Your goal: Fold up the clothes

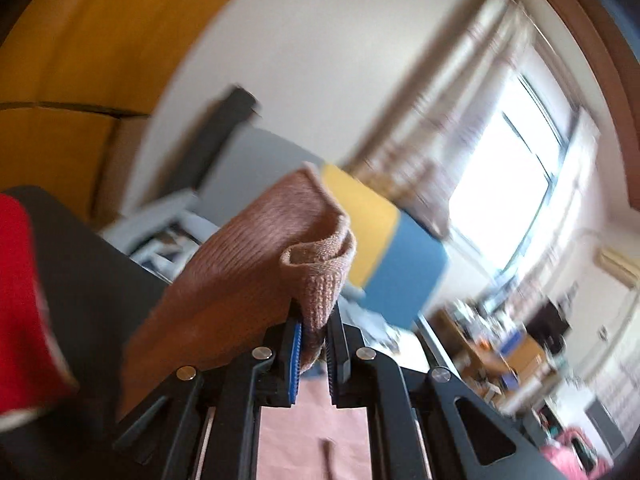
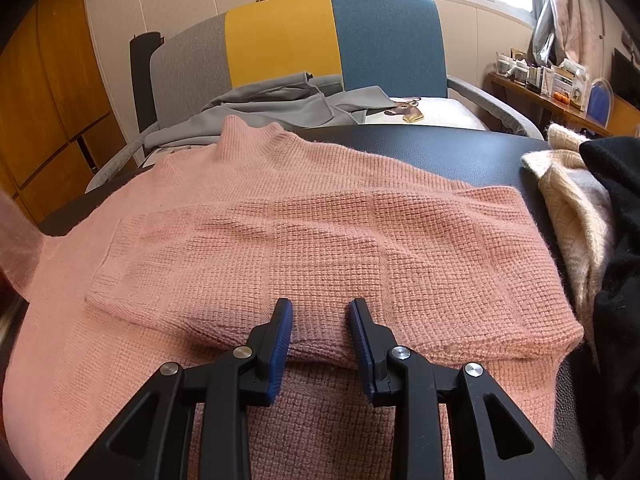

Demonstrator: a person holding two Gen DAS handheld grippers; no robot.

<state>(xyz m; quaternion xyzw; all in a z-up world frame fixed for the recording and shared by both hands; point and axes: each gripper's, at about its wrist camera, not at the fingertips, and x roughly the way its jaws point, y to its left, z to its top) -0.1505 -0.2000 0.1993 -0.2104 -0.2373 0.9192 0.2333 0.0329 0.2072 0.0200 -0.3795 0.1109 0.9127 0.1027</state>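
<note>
My left tongs (image 1: 314,334) were clenched on a bunched fold of the pink sweater (image 1: 248,264), lifted up off the table with the room behind it blurred. My right tongs (image 2: 320,312) were released, jaws apart, resting just above the sweater's (image 2: 320,232) folded-over sleeve. The sweater lay spread on the black table (image 2: 460,148), collar toward the chair (image 2: 340,36), beside a cream knit (image 2: 572,200).
</note>
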